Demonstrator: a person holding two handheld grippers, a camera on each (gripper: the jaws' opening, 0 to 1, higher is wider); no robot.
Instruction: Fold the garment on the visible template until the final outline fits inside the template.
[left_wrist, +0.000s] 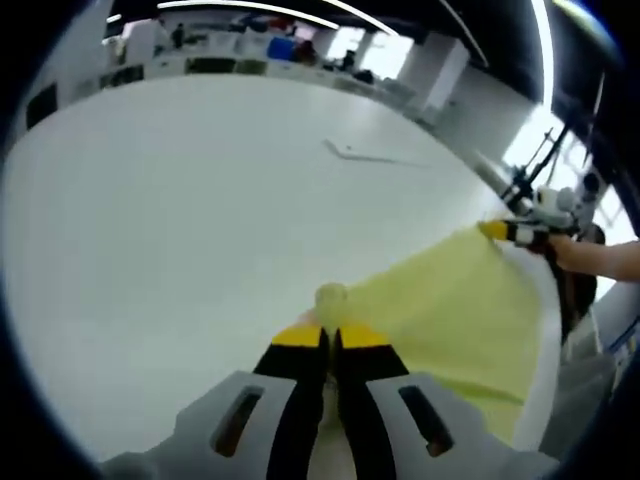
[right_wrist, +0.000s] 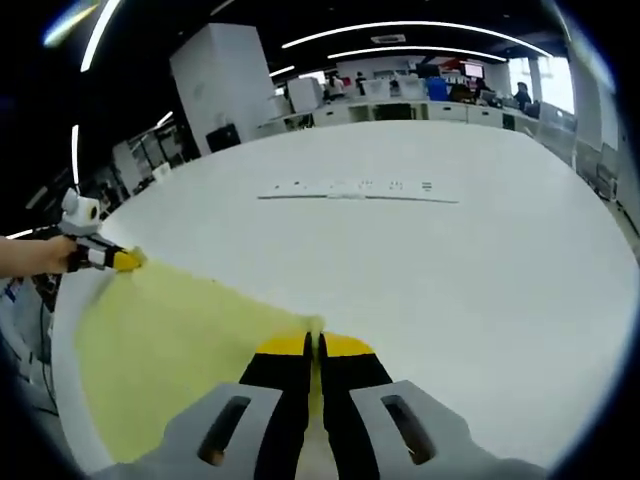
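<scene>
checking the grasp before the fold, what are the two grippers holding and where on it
Both hold the pale yellow fabric garment: the left gripper and the right gripper are each shut on a corner of its edge, cloth stretched between them.

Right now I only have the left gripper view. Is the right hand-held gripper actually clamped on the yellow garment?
Observer: Yes. The right gripper view shows the right hand-held gripper with its jaws shut on a corner of the yellow garment.
Operator: Anything on the table past it?
Observer: A long pale strip with small dark marks lies on the white table, apart from the garment.
Operator: How does my side look from there?
Observer: The left hand-held gripper sits at the garment's far corner, with the cloth spanning between the two.
</scene>
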